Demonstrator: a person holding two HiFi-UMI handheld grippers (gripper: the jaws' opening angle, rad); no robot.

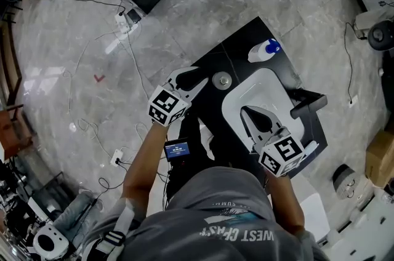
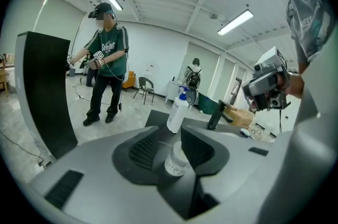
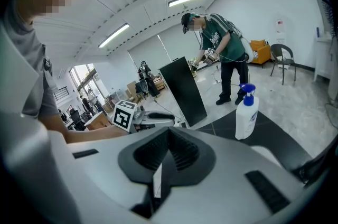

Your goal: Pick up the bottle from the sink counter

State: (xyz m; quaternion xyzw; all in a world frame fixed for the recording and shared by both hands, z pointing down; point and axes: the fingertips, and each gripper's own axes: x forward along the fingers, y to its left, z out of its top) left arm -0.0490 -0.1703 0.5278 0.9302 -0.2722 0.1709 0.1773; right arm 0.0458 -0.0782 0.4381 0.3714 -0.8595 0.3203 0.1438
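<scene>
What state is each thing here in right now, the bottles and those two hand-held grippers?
Pump bottle: upright on the counter, untouched.
Small bottle: upright, at the mouth of the left jaws, not gripped.
Left hand-held gripper: open, holding nothing.
Right hand-held gripper: shut, empty, over the sink.

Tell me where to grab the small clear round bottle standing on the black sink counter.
I'd take the small clear bottle across its wider lower body, below the narrow top. It stands upright ahead of the left gripper, whose jaws are apart, so come in from that near side.
</scene>
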